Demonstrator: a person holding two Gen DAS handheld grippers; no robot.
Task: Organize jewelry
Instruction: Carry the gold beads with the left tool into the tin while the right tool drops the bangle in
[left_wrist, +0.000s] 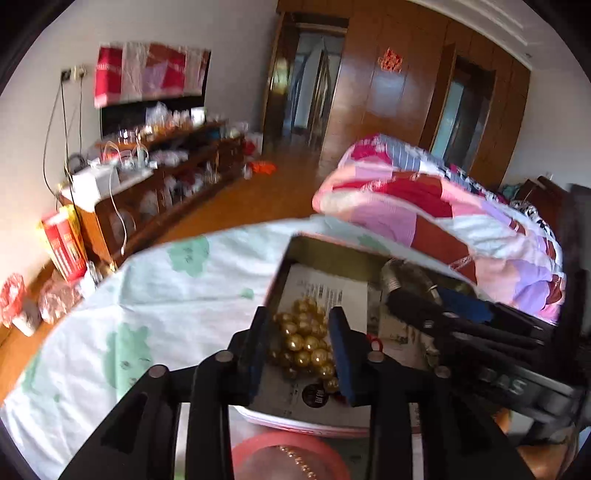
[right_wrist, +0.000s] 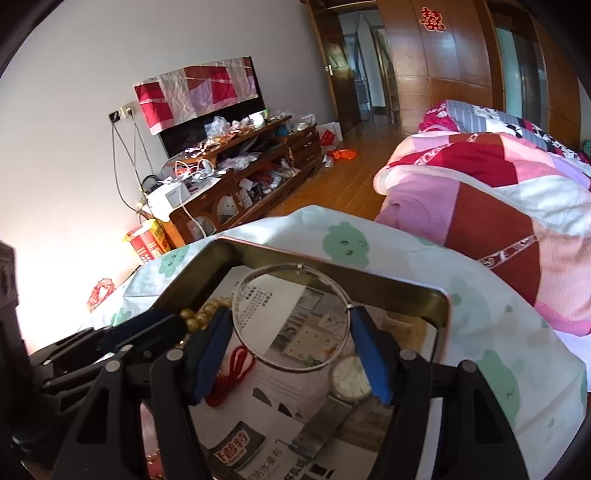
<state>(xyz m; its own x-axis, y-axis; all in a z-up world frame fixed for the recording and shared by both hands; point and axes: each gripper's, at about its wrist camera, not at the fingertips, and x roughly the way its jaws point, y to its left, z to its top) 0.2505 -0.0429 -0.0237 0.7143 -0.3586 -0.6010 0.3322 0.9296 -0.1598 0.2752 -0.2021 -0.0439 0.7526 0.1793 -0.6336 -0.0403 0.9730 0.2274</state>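
Observation:
A metal tin lined with printed paper lies on a bed with a white and green sheet. My left gripper is open over the tin, its blue pads either side of a gold bead strand lying inside. My right gripper is open around a thin silver bangle, which touches both pads; whether it is held or resting in the tin is unclear. A small watch face and a red cord lie in the tin. The gold beads show behind the left gripper's finger.
A pink round container with a gold chain sits in front of the tin. A folded pink and red quilt lies to the right on the bed. A cluttered wooden TV cabinet stands along the far wall.

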